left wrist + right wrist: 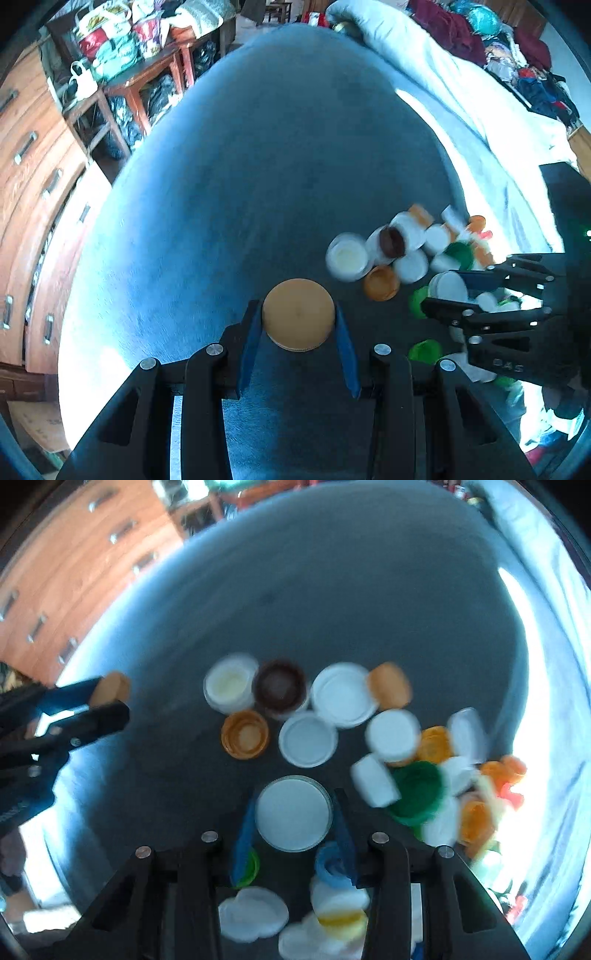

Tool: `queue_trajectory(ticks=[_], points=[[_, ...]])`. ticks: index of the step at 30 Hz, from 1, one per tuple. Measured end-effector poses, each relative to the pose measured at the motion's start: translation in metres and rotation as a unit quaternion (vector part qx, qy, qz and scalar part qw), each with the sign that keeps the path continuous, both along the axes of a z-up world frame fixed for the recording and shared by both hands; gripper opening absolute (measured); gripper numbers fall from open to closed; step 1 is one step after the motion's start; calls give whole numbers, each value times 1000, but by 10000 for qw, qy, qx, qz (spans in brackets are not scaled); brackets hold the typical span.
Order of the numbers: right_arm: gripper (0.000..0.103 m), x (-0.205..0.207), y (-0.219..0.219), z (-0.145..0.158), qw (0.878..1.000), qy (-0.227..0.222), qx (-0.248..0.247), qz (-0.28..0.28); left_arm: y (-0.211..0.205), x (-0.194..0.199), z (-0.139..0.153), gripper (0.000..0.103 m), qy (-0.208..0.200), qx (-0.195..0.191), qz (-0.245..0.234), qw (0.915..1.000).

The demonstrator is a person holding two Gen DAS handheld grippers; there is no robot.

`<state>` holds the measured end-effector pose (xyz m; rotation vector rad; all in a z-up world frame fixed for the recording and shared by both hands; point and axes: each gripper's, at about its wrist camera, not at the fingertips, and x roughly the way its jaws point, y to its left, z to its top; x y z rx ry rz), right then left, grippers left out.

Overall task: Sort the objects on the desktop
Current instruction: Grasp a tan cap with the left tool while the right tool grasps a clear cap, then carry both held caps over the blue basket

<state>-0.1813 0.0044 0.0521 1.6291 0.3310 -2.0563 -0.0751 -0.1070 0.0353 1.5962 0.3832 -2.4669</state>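
**A:** Why is the left hand-held gripper (298,325) up off the desk (258,166)?

**B:** I've got it clamped on the tan lid (298,314), one blue pad on each side of the rim. I judge it is held clear of the pile (369,731) so it can go to a spot of its own, on the open left part of the desk. In the right wrist view it hangs at the far left, well apart from the heap.

**A:** And the right one?

**B:** The right hand-held gripper (293,819) is narrowed around the white lid (293,812) at the near edge of the pile. The pads sit at its rim on both sides; I read that as a grip, though blur makes contact hard to confirm.

**A:** How do the lids lie?

**B:** Both are flat discs with no long axis. The white lid's flat face looks up at the camera; the tan lid's smooth top also faces the camera, and the gripper bites across its width.

**A:** Any risk?

**B:** A blue ring (332,864) and a green cap (248,867) sit right under the right fingers and could get nudged.
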Motion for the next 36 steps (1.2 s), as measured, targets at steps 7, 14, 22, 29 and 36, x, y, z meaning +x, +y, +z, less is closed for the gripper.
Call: queue_trajectory(ticks=[7, 14, 22, 29, 36], points=[[43, 10, 71, 133, 9934, 738, -691, -544, 52, -24, 82, 34, 361, -279, -394, 9982], [44, 58, 160, 262, 9792, 1643, -801, -883, 135, -50, 180, 34, 795, -342, -961, 9916], [44, 136, 271, 350, 9574, 2325, -523, -1630, 261, -74, 256, 34, 1132, -585, -2072, 9700], [44, 188, 339, 392, 9313, 2677, -411, -2435, 335, -91, 290, 34, 1243, -737, -2744, 9507], [44, 225, 391, 420, 9065, 2922, -165, -3043, 395, -94, 307, 34, 1316, -868, -3408, 9268]])
